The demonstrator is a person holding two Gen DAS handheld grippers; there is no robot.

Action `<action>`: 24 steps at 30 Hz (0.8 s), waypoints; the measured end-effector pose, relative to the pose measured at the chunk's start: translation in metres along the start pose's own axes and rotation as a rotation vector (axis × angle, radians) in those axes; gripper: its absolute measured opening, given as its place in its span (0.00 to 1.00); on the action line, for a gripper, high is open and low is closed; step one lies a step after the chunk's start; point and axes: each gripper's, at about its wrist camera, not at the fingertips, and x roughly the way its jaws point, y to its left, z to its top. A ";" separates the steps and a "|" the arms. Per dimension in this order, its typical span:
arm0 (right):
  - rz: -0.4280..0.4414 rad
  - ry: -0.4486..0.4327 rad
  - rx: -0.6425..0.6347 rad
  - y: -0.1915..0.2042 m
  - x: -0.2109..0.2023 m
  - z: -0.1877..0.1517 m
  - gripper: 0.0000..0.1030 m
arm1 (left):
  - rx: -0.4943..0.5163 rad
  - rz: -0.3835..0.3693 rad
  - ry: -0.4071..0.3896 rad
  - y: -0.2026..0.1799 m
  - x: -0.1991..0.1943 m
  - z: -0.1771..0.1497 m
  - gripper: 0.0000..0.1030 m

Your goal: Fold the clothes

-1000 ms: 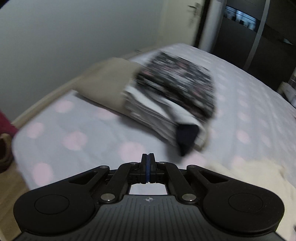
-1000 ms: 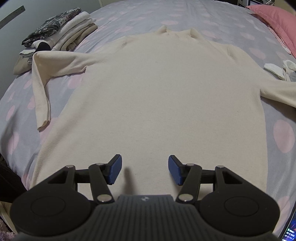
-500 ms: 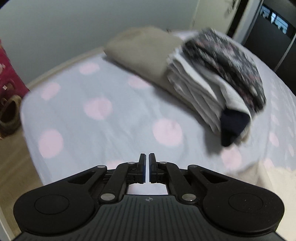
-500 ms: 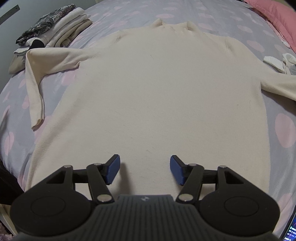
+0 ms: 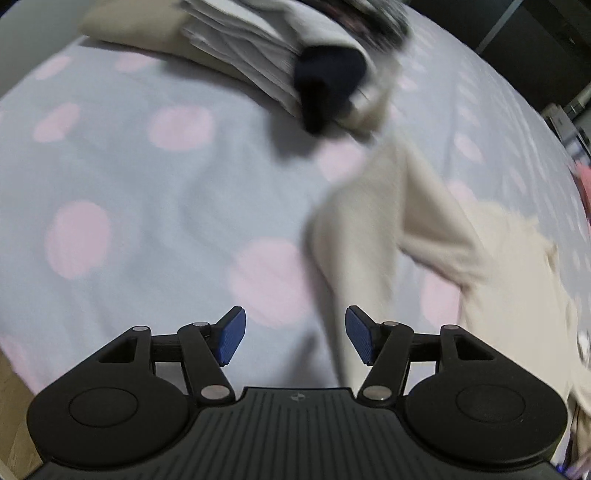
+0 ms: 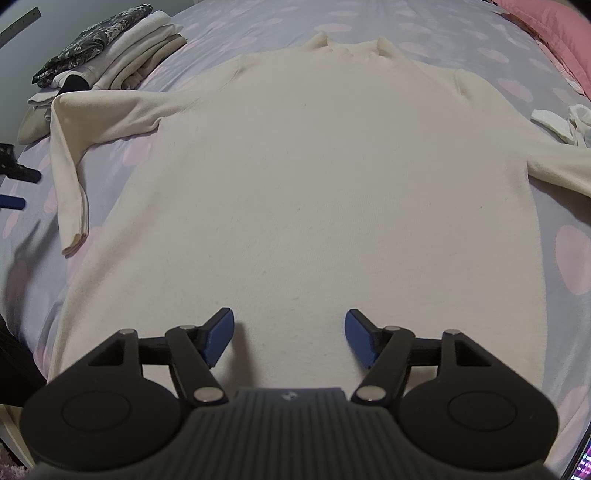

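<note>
A cream sweater (image 6: 314, 177) lies flat, front up, on the grey bed sheet with pink dots (image 6: 221, 26). Its collar points away from me. Its left sleeve (image 6: 70, 158) bends down toward the bed's left edge. My right gripper (image 6: 289, 339) is open and empty, low over the sweater's hem. My left gripper (image 5: 293, 339) is open and empty, just above the sheet beside the sleeve's cuff end (image 5: 343, 258). Its fingertips (image 6: 13, 202) show at the left edge of the right wrist view.
A stack of folded clothes (image 6: 110, 59), patterned dark piece on top, sits at the bed's far left; it also shows in the left wrist view (image 5: 280, 48). White socks (image 6: 557, 122) lie by the right sleeve. A pink pillow (image 6: 546, 26) is at the far right.
My left gripper opened from shut and swung right and down toward the sleeve. My right gripper edged a little forward over the hem, still open.
</note>
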 end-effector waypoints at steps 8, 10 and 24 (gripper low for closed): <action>0.003 -0.002 -0.004 0.001 0.001 0.000 0.70 | 0.096 0.084 0.040 -0.029 0.034 -0.037 0.56; 0.004 -0.003 -0.005 0.001 0.001 0.000 0.71 | 0.139 0.080 0.015 -0.035 0.031 -0.041 0.25; 0.000 -0.002 -0.012 0.002 -0.002 -0.002 0.71 | 0.047 0.008 -0.065 -0.015 -0.016 -0.022 0.00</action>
